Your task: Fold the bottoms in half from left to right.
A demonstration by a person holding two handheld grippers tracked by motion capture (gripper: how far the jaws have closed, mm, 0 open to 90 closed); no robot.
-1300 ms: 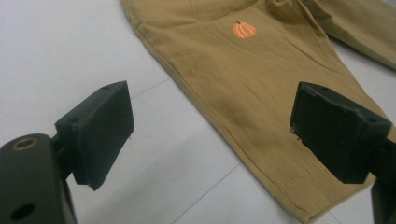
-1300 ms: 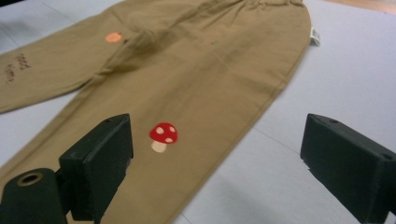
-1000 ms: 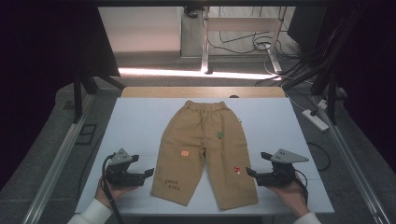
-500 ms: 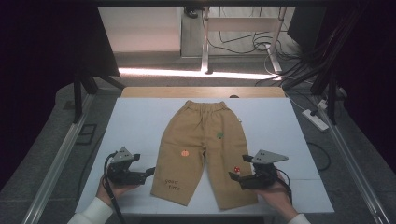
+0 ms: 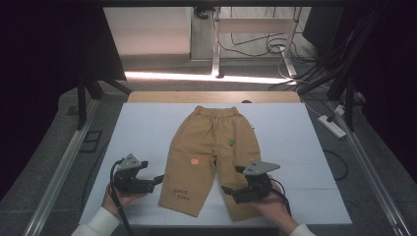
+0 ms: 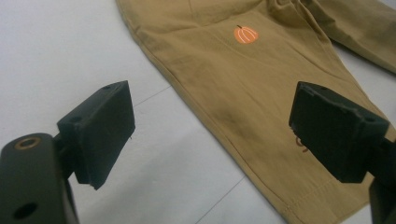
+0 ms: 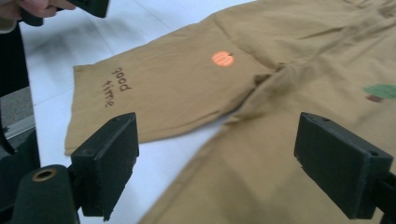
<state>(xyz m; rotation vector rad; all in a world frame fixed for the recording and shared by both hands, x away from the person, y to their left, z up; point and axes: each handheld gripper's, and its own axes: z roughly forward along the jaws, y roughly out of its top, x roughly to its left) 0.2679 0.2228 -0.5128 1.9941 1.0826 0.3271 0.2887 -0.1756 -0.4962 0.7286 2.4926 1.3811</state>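
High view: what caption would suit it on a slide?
Two hand-held grippers, left and right, poised open at tan trousers' leg hems.

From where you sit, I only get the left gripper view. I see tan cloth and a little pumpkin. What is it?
Observer: A pair of tan trousers lying flat on the white table.
Operator: Are there more pictures on them?
Observer: Yes, a small green tree on the other leg.
Operator: What do the letters say?
Observer: "good time", near the hem.
Operator: Where's the other gripper?
Observer: The right gripper is open, over the other leg.

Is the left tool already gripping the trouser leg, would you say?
No, the left tool is open, its jaws wide apart above the trousers.
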